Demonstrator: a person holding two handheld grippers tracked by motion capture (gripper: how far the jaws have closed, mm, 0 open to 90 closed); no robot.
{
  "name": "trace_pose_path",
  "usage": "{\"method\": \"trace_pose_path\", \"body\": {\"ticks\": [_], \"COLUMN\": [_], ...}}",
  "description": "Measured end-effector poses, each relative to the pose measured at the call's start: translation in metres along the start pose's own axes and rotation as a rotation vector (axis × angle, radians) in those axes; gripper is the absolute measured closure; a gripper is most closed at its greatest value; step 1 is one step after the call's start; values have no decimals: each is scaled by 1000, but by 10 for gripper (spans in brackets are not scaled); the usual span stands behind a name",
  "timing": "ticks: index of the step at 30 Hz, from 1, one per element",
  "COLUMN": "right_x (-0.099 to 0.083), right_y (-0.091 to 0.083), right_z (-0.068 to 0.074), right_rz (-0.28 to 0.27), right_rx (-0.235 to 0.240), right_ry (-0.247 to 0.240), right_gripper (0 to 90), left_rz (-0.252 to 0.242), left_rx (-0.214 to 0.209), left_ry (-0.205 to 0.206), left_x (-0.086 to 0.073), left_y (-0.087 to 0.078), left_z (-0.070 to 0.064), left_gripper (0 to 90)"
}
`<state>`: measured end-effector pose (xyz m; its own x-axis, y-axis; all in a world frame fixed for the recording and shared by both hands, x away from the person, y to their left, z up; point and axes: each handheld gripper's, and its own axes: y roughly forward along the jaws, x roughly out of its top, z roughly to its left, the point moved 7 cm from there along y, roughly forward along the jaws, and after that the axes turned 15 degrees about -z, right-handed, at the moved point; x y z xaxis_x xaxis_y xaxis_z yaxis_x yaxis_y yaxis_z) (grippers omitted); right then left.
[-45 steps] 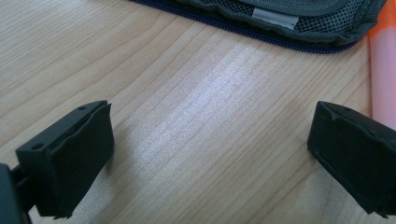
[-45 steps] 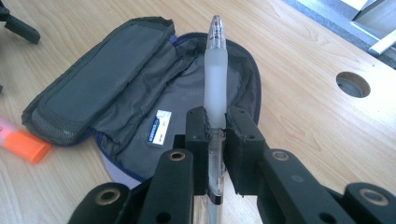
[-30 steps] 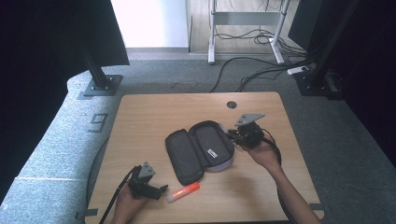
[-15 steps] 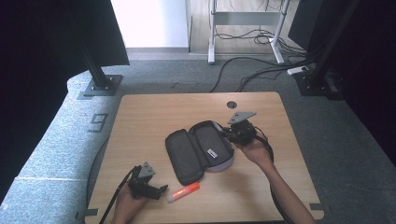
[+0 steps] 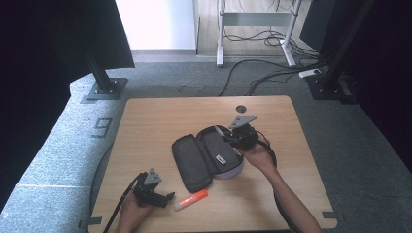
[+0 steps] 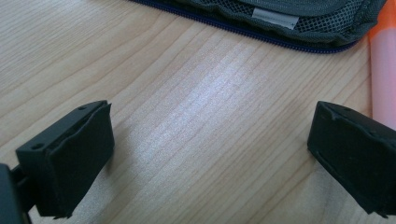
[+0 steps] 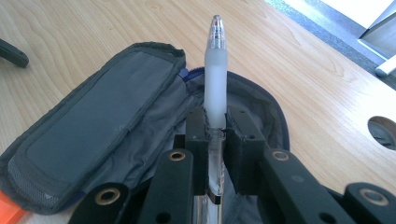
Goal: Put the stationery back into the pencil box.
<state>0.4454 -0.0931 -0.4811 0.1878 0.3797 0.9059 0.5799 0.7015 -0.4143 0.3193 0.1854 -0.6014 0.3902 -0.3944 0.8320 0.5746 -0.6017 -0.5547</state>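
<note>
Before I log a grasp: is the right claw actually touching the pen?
Touching. In the right gripper view the right claw has both jaws pressed against the pen, no gap either side, above the open pencil case.

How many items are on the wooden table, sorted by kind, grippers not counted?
Open grey fabric pencil cases: 1
Clear frosted plastic pens, clamped in the right gripper over the case: 1
Orange highlighter markers, lying beside the open left gripper: 1
Total: 3
</note>
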Motion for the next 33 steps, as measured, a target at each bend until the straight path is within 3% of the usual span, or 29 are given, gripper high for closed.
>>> {"method": "trace_pose_path", "body": {"ticks": [21,33], "right_x": [-33,-47], "right_y": [38,46], "right_z": [5,0], "right_rz": [70,87], "right_rx": [12,3], "right_ry": [31,55], "right_gripper": [787,787], "left_rz": [0,-2], "left_rx": [-1,0], "left_ry": [1,-1], "left_x": [0,0], "left_y": [0,0], "left_z": [0,0], "left_gripper": [4,3]}}
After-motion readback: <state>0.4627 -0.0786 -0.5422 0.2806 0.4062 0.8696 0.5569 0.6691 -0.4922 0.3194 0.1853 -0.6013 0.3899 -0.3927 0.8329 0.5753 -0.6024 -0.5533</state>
